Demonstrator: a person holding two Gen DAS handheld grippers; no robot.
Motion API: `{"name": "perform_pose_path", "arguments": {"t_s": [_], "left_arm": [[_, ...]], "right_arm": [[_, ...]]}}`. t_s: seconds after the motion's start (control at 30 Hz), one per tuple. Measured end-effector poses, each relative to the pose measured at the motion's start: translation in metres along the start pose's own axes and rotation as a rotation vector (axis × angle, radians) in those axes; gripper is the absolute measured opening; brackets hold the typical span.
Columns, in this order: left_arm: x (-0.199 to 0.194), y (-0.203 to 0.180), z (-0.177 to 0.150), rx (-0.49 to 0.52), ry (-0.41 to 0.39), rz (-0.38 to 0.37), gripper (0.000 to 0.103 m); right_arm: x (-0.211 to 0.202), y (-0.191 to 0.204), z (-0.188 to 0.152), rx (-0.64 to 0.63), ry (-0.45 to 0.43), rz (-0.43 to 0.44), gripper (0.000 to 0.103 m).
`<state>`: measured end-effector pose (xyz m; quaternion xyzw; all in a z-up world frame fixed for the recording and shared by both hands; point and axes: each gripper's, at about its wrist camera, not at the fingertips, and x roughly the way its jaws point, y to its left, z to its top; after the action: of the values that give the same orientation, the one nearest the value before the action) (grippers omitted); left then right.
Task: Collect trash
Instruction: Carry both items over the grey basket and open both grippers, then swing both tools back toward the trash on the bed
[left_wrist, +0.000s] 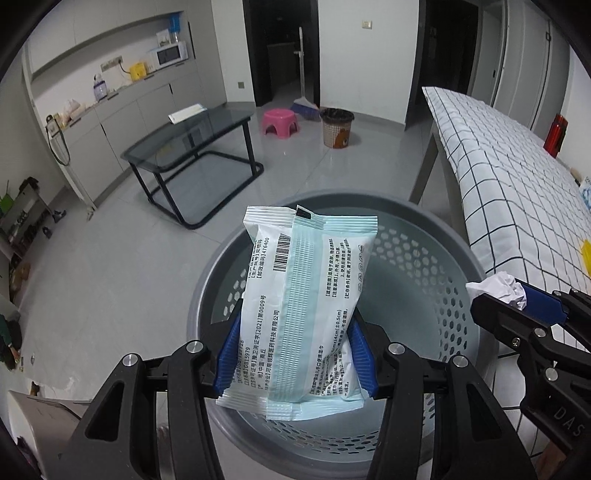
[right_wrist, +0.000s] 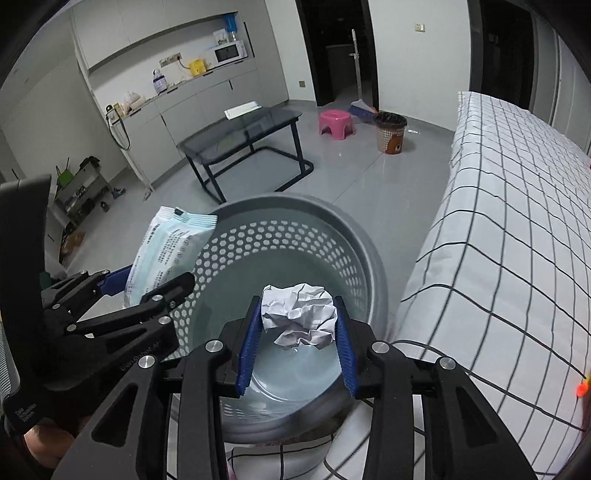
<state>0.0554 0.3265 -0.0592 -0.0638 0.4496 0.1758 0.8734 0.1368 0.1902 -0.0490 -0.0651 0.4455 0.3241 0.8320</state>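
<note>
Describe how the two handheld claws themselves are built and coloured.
Both the left claw and right claw have black angular linkage frames with triangular cutouts and round silver bolts. Their fingers carry blue ribbed pads. White lettering marks the black bodies.

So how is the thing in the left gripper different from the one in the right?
The left gripper holds a smooth, printed pale-blue wipes packet; the right gripper holds a plain white crumpled paper ball. The packet is larger, standing well past the fingers; the ball barely fills the gap. Both are clamped above the grey perforated bin.
</note>
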Motion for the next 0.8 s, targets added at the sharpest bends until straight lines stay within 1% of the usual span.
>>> {"name": "perform_pose_path", "arguments": {"t_s": [0.23, 0.3, 0.33, 0.37, 0.43, 0.47, 0.53, 0.8], "left_arm": [[0.0081, 0.0034, -0.0022, 0.005, 0.014, -0.009, 0.053], [0.0090, 0.0045, -0.0030, 0.004, 0.016, -0.008, 0.054], [0.0089, 0.0052, -0.0033, 0.004, 0.015, -0.008, 0.056], [0.0084, 0.0053, -0.0033, 0.003, 0.013, -0.007, 0.059], [0.0066, 0.0060, -0.0037, 0.002, 0.010, -0.005, 0.065], [0.0062, 0.0062, -0.0034, 0.001, 0.007, -0.004, 0.067], [0.0048, 0.0070, -0.0033, 0.000, 0.004, -0.003, 0.068], [0.0020, 0.0086, -0.0049, -0.006, 0.004, 0.002, 0.068]], "right_arm": [[0.0077, 0.0002, -0.0004, 0.004, 0.016, -0.001, 0.037], [0.0068, -0.0003, -0.0014, 0.007, 0.015, -0.003, 0.041], [0.0064, -0.0004, -0.0015, 0.008, 0.013, -0.005, 0.046], [0.0078, -0.0008, 0.0000, 0.007, 0.012, -0.006, 0.053], [0.0048, 0.0001, 0.0001, 0.006, -0.002, -0.008, 0.063], [0.0037, 0.0006, -0.0001, 0.005, -0.011, -0.011, 0.065], [0.0009, 0.0008, 0.0000, 0.002, -0.022, -0.018, 0.065], [0.0017, -0.0010, -0.0005, 0.009, -0.016, -0.020, 0.065]]}}
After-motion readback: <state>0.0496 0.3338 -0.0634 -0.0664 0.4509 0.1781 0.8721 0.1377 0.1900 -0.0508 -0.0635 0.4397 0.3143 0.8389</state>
